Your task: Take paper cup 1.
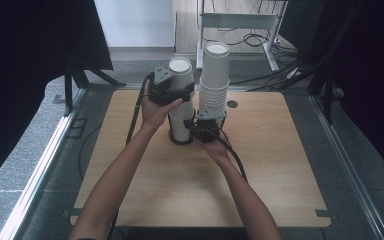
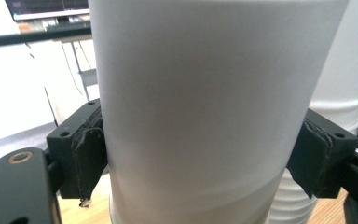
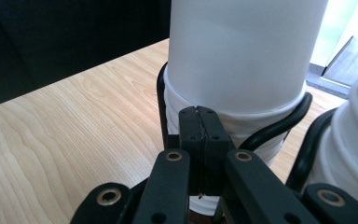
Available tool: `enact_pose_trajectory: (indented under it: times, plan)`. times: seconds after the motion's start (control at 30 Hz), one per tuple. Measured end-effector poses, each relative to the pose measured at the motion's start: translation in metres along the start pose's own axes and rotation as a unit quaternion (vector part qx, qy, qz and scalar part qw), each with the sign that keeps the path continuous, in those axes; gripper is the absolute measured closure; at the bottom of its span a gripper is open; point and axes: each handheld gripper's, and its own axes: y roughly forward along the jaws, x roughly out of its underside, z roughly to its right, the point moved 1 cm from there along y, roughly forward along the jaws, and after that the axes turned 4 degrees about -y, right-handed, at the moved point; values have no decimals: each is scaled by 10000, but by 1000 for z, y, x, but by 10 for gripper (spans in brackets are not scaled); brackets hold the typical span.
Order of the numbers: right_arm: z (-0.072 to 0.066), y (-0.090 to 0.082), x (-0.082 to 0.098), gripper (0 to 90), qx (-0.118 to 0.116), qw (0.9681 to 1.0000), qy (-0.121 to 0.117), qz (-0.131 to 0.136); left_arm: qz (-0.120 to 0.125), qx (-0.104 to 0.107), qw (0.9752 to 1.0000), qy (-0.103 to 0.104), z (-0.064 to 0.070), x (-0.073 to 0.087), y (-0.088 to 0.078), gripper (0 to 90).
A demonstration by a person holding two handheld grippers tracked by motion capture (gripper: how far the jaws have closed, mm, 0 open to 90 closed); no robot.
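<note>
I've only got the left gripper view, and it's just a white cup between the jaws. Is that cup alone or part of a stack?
Observer: It's the top cup of a short stack. The left hand-held gripper clamps it.
Operator: Where's the right one?
Observer: The right hand-held gripper sits low at that stack's base with its jaws shut, against a black ring round the cups.
Operator: What's the white thing beside my cup?
Observer: That's a taller stack, standing on the table.
</note>
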Motion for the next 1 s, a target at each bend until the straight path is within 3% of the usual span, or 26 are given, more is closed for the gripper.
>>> enact_pose_trajectory:
  times: [0.17,0.37,0.67,1.0]
  plan:
    - [1,-8,1,893,-8,9999,39,98,83,65,9997,226,5,-10,-19,165]
    - [-1,-25,5,884,-38,9998,37,192,86,174,9988,457,12,-4,-38,165]
    - [-11,-58,22,841,-144,9991,-17,408,21,447,9978,487,21,20,-61,164]
    - [-17,-85,48,755,-208,9986,34,493,-11,508,9972,550,35,56,-78,164]
